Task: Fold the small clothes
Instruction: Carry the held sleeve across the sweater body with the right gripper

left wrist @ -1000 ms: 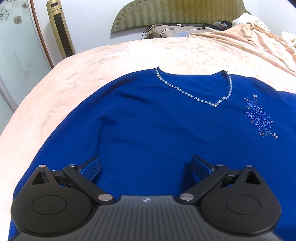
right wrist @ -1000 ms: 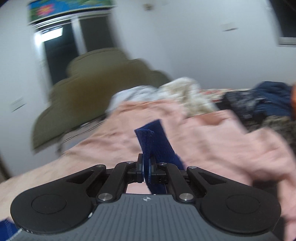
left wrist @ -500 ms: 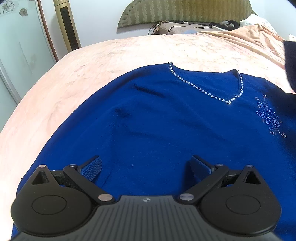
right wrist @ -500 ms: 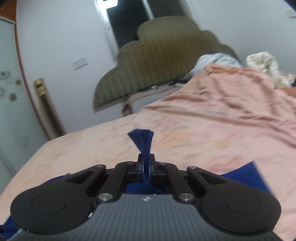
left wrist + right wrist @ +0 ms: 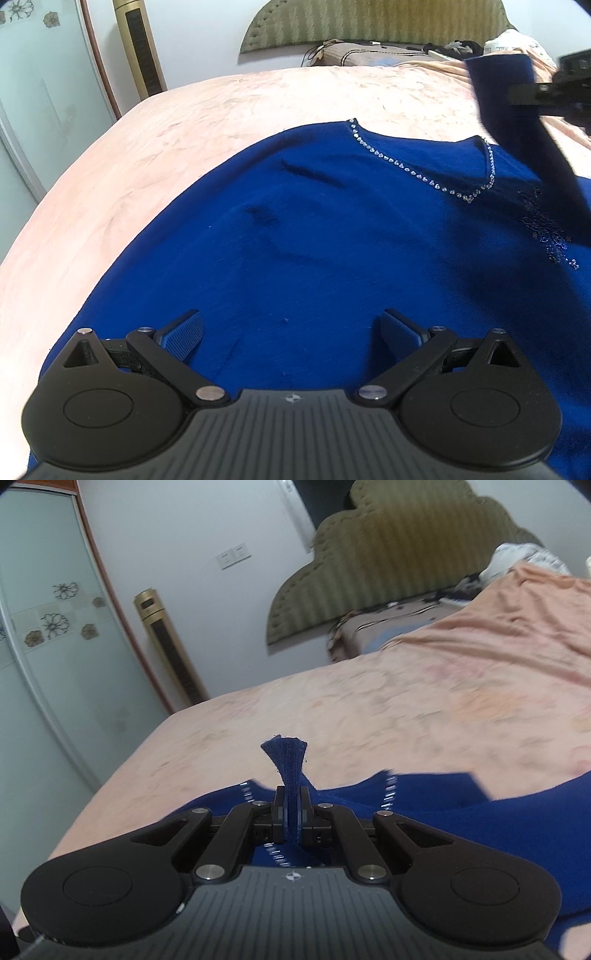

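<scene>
Right claw (image 5: 291,808) pinched tight on the sleeve (image 5: 286,755) of the blue sweater (image 5: 332,251), cuff end poking up past the pads at 12 o'clock. Seen again in the left wrist view at 2 o'clock, as a dark shape (image 5: 554,92) holding the sleeve up off the bed (image 5: 258,122), with the cloth hanging down over the sweater's shoulder.

Left claw (image 5: 291,328) spread wide, blue pads (image 5: 183,332) far apart, nothing held. Hangs just over the lower part of the sweater, pointing down at it; cannot tell if the pads touch the cloth.

Sweater laid flat on the pink bed, front side up, neck at 12 o'clock in the left wrist view. Row of shiny beads (image 5: 424,177) along the V neck. Sparkly bead flower (image 5: 546,232) on the chest at 3 o'clock. A few small wrinkles in the middle of the cloth.

Green padded headboard (image 5: 388,561) at 1 o'clock past the bed in the right wrist view. Tall gold tower fan (image 5: 166,646) by the wall at 10 o'clock. Glass door with flower pictures (image 5: 48,627) at 9 o'clock. White wall switch (image 5: 232,556) at 11 o'clock. Heap of bedding (image 5: 524,554) at 2 o'clock, partly blurred.
</scene>
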A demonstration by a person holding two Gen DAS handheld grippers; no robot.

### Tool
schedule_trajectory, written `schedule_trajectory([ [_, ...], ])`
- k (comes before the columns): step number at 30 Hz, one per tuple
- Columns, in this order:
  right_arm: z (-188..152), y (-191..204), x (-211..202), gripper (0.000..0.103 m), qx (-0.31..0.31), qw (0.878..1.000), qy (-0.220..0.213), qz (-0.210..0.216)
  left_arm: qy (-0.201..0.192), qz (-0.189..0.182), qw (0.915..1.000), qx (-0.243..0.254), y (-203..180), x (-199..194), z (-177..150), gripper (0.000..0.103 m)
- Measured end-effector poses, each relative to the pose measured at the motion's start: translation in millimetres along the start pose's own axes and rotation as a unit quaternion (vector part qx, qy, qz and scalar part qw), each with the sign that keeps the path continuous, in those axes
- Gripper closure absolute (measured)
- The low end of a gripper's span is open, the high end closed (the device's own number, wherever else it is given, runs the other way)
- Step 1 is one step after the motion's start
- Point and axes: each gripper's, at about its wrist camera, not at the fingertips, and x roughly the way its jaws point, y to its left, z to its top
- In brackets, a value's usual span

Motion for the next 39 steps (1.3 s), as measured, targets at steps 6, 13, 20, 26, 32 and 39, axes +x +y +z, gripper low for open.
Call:
schedule_trajectory([
  [6,-13,28,28,0.095,0.007,0.999,0.024,0.021,-0.003,-0.004,1.0,-0.004,6,-3,-2,0.0],
  [13,-29,55,63,0.095,0.028,0.997,0.054,0.049,-0.004,0.003,1.0,-0.002,9,1,-3,0.0],
  [20,-46,76,83,0.095,0.027,0.994,0.081,0.065,0.004,0.011,0.9999,-0.012,17,6,-5,0.0],
  [26,-58,74,94,0.094,0.029,0.992,0.106,0.068,0.006,0.015,0.9997,-0.02,20,9,-4,0.0],
  [32,-68,72,102,0.09,0.026,0.989,0.131,0.066,0.006,0.015,0.9997,-0.018,21,14,-3,0.0],
  [39,-69,89,94,0.09,-0.026,0.989,0.116,0.086,0.008,0.016,0.9996,-0.021,22,11,-4,0.0],
])
